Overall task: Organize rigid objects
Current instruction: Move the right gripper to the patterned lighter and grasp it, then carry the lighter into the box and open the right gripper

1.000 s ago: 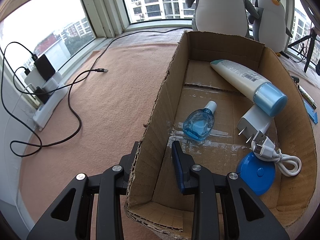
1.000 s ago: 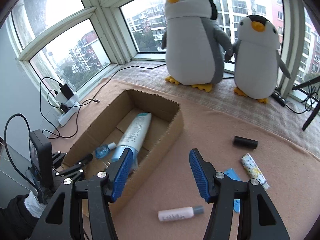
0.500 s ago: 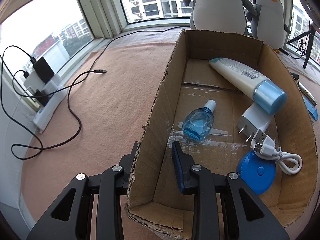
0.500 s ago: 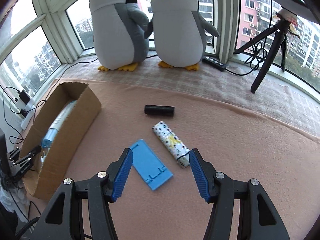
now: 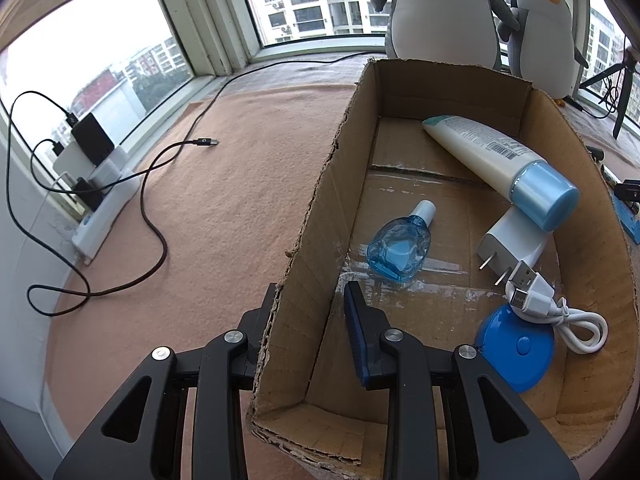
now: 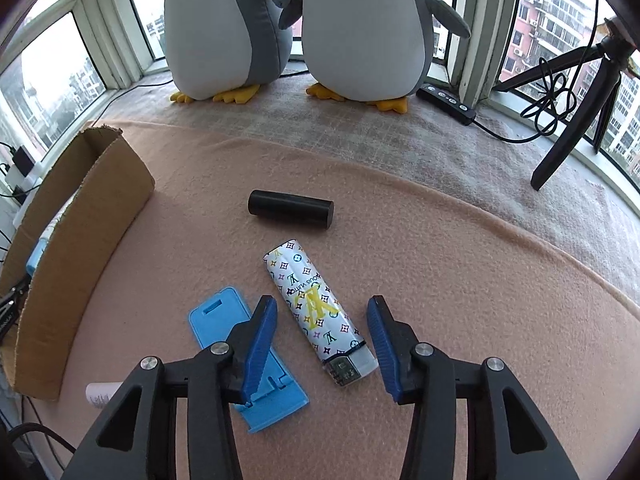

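Left gripper: the left gripper [image 5: 310,308] straddles the near left wall of the cardboard box [image 5: 320,184], one finger outside on the blanket, the blue-padded finger inside; whether the pads actually pinch the wall, I cannot tell.
Right gripper: the right gripper [image 6: 322,344] hangs with its jaws spread wide, holding nothing, with the near end of the lighter between its blue pads [image 6: 260,348] and touching neither.
Lighter: a white patterned lighter [image 6: 316,312] lies flat on the peach blanket [image 6: 460,280], clear end toward the camera, angled a little to the left farther away.
Phone stand: a light blue plastic phone stand [image 6: 224,328] lies flat just left of the lighter, partly under the right gripper's left finger.
Black cylinder: a black cylinder [image 6: 291,208] lies on its side beyond the lighter, apart from it.
Small tube: the end of a small white tube [image 6: 102,394] shows at the lower left, near the box corner.
Box contents: a lotion tube with a blue cap [image 5: 500,164], a blue glass bottle [image 5: 400,246], a white plug adapter [image 5: 510,244], a white USB cable [image 5: 560,312] and a round blue disc [image 5: 516,354], which the cable partly overlaps.
Backdrop: two plush penguins [image 6: 224,28] stand at the window; a power strip [image 5: 104,208] with black cables sits by the left sill.
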`<action>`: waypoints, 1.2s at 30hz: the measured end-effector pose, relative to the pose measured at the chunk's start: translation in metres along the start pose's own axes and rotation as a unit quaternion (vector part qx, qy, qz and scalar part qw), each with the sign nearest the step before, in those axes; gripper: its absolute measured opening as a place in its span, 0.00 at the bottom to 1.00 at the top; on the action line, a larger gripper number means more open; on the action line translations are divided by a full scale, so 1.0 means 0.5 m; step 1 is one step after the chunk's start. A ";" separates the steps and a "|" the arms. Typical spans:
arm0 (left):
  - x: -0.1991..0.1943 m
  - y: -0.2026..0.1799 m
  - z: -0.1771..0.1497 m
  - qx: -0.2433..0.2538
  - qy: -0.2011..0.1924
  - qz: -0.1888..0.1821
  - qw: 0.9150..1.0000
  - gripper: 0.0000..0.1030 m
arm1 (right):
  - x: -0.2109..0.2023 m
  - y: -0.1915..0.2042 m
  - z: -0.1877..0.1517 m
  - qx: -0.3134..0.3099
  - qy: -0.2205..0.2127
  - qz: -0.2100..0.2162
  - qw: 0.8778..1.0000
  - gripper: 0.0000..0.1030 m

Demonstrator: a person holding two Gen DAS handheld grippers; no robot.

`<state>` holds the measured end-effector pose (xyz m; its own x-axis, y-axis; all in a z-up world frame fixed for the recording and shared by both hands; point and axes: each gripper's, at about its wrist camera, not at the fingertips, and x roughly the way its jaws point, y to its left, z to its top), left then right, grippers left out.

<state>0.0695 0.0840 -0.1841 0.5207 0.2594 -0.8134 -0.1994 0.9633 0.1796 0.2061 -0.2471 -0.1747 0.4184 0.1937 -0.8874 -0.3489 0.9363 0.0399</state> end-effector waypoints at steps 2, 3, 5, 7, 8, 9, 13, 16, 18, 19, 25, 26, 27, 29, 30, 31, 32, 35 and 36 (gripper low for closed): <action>0.000 0.001 0.001 -0.001 0.000 0.001 1.000 0.27 | 0.002 0.001 0.004 -0.004 -0.001 -0.004 1.000 0.39; 0.001 0.001 0.001 -0.001 0.000 0.001 1.000 0.27 | 0.001 0.001 0.006 -0.003 -0.001 -0.003 1.000 0.35; 0.001 0.002 0.001 -0.001 -0.001 0.001 1.000 0.28 | 0.002 -0.002 0.009 -0.005 0.000 -0.009 1.000 0.27; 0.001 0.002 0.001 -0.002 -0.001 0.001 1.000 0.27 | 0.001 -0.006 0.011 -0.004 0.001 -0.012 1.000 0.21; 0.002 0.003 0.001 -0.003 -0.001 0.001 1.000 0.27 | 0.001 -0.008 0.011 -0.002 0.002 -0.012 1.000 0.20; 0.002 0.003 0.000 -0.004 -0.001 0.001 1.000 0.27 | 0.000 -0.010 0.011 -0.001 0.002 -0.013 1.000 0.20; 0.002 0.003 0.001 -0.004 -0.002 0.001 1.000 0.27 | -0.005 -0.008 0.003 0.000 0.001 -0.021 1.000 0.20; 0.001 0.001 0.000 -0.004 -0.002 0.002 1.000 0.27 | -0.015 -0.013 -0.006 0.015 -0.003 -0.019 1.000 0.20; 0.001 0.001 0.000 -0.004 -0.002 0.001 1.000 0.27 | -0.022 -0.018 -0.014 0.028 -0.007 -0.014 0.999 0.20; 0.001 0.001 0.000 -0.003 -0.002 0.001 1.000 0.27 | -0.026 -0.020 -0.019 0.032 -0.008 -0.014 0.999 0.20; 0.001 0.000 0.001 -0.004 -0.003 0.002 1.000 0.27 | -0.059 -0.021 -0.035 0.043 -0.019 -0.009 0.999 0.20; 0.001 0.000 0.001 -0.003 -0.002 0.001 1.000 0.27 | -0.066 -0.020 -0.036 0.045 -0.022 -0.007 0.999 0.20; 0.001 0.000 0.001 -0.003 -0.002 0.001 1.000 0.27 | -0.073 -0.018 -0.037 0.047 -0.024 -0.006 0.999 0.20; 0.001 -0.001 0.001 -0.003 -0.003 0.001 1.000 0.27 | -0.087 -0.008 -0.038 0.048 -0.030 -0.002 0.998 0.20; 0.001 -0.001 0.001 -0.003 -0.003 0.001 1.000 0.27 | -0.094 -0.002 -0.037 0.047 -0.032 0.000 0.998 0.20; 0.001 -0.001 0.001 -0.003 -0.003 0.001 1.000 0.27 | -0.102 0.007 -0.036 0.045 -0.035 0.002 0.998 0.20; 0.001 -0.001 0.002 -0.003 -0.003 0.001 1.000 0.27 | -0.110 0.016 -0.034 0.043 -0.039 0.005 0.998 0.20; 0.001 -0.001 0.002 -0.004 -0.003 0.000 1.000 0.27 | -0.134 0.050 -0.024 0.034 -0.050 0.015 0.998 0.20; 0.001 -0.001 0.003 -0.004 -0.003 0.000 1.000 0.27 | -0.141 0.063 -0.021 0.030 -0.052 0.019 0.998 0.20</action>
<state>0.0710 0.0835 -0.1840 0.5253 0.2594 -0.8105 -0.2053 0.9629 0.1751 0.1567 -0.2346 -0.1157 0.4925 0.2553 -0.8320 -0.3166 0.9431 0.1020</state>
